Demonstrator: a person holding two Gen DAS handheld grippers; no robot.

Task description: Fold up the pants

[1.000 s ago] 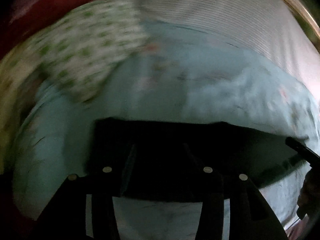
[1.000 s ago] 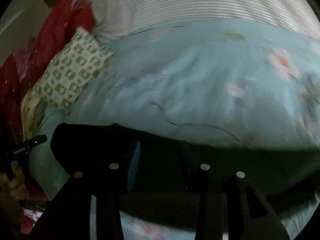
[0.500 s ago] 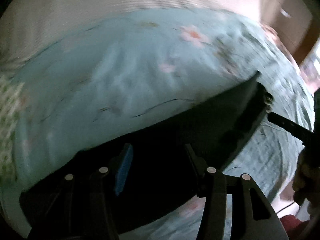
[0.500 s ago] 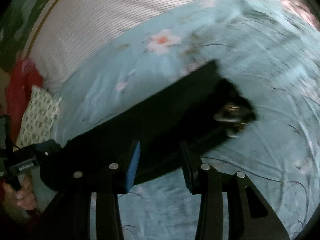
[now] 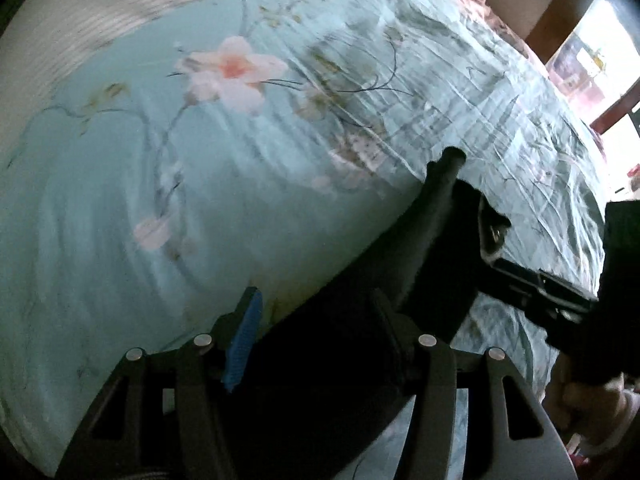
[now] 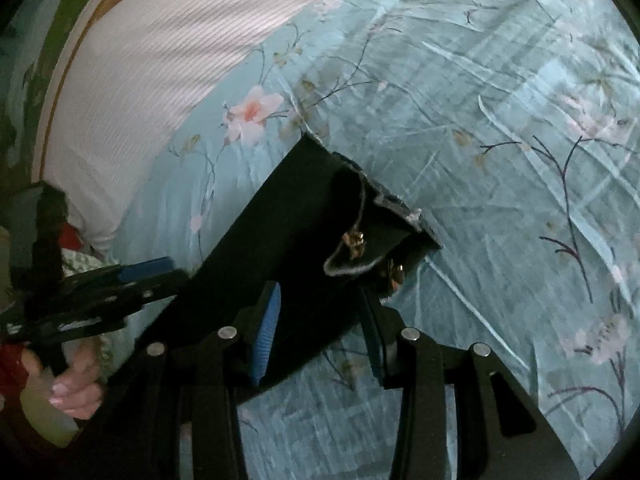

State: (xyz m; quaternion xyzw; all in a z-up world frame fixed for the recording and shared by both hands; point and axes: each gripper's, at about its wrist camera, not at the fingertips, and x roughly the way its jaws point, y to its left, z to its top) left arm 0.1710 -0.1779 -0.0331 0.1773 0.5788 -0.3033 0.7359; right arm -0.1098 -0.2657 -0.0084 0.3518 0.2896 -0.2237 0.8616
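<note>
Black pants (image 6: 288,216) lie on a light blue floral bedsheet (image 6: 500,100), waist end with metal buttons (image 6: 354,240) toward the right. My right gripper (image 6: 320,320) stands open over the pants near the waist, blue pads on either side of the cloth. My left gripper (image 5: 316,328) is open over the dark pants (image 5: 360,300) further along the leg. Each gripper shows in the other's view: the left one (image 6: 120,280) at the pants' left edge, the right one (image 5: 532,284) at the right.
A white ribbed cover (image 6: 168,60) lies at the head of the bed. A patterned pillow (image 6: 80,260) peeks at the left. The bed's far edge and a bright window (image 5: 592,52) show at upper right in the left wrist view.
Both grippers have swung right along the pants toward the waist end. The pants now lie stretched diagonally on the sheet, and the green pillow has left the left wrist view.
</note>
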